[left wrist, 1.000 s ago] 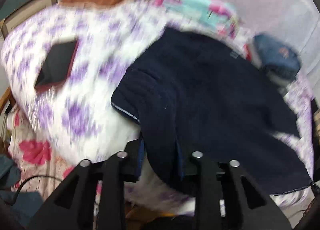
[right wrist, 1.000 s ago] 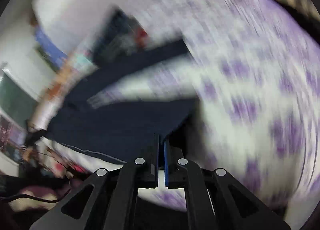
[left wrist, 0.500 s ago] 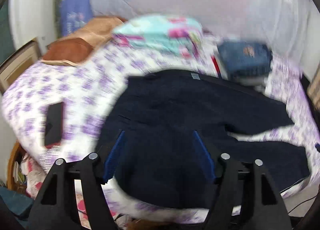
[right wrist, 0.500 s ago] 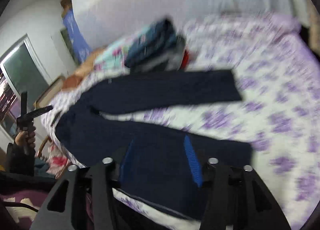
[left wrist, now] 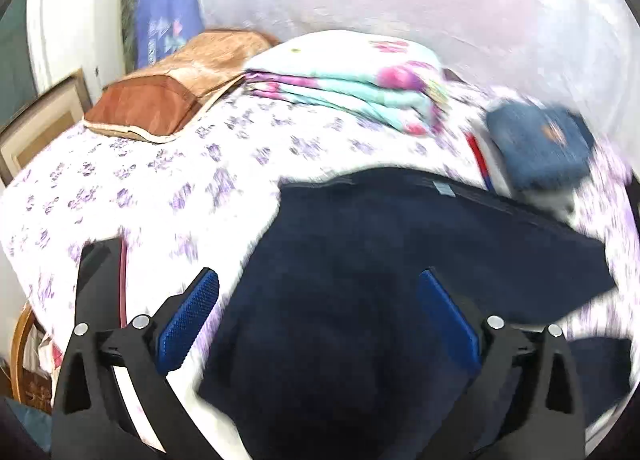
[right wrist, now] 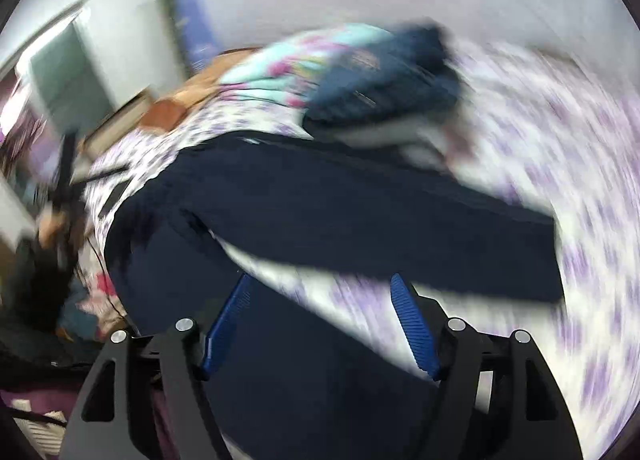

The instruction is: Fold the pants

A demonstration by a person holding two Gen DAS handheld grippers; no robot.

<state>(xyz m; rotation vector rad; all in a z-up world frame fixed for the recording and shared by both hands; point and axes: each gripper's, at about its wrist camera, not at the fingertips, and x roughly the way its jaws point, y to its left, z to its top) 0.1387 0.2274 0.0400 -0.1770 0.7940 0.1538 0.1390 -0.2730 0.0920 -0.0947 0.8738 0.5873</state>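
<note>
Dark navy pants [left wrist: 400, 268] lie spread flat on the purple-flowered bed sheet [left wrist: 168, 171], waistband toward the pillows, the two legs split apart in the right wrist view [right wrist: 360, 219]. My left gripper [left wrist: 320, 292] is open and empty, held above the waist end of the pants. My right gripper [right wrist: 320, 288] is open and empty, above the gap between the two legs. Both views are blurred.
A folded floral quilt [left wrist: 352, 83] and a brown pillow [left wrist: 176, 83] sit at the head of the bed. Folded blue jeans [left wrist: 540, 143] lie just beyond the pants. A black flat object [left wrist: 100, 284] lies at the left bed edge.
Both grippers were shut on the pants one second ago; they have opened, let go and pulled back. The pants now lie spread on the bed.
</note>
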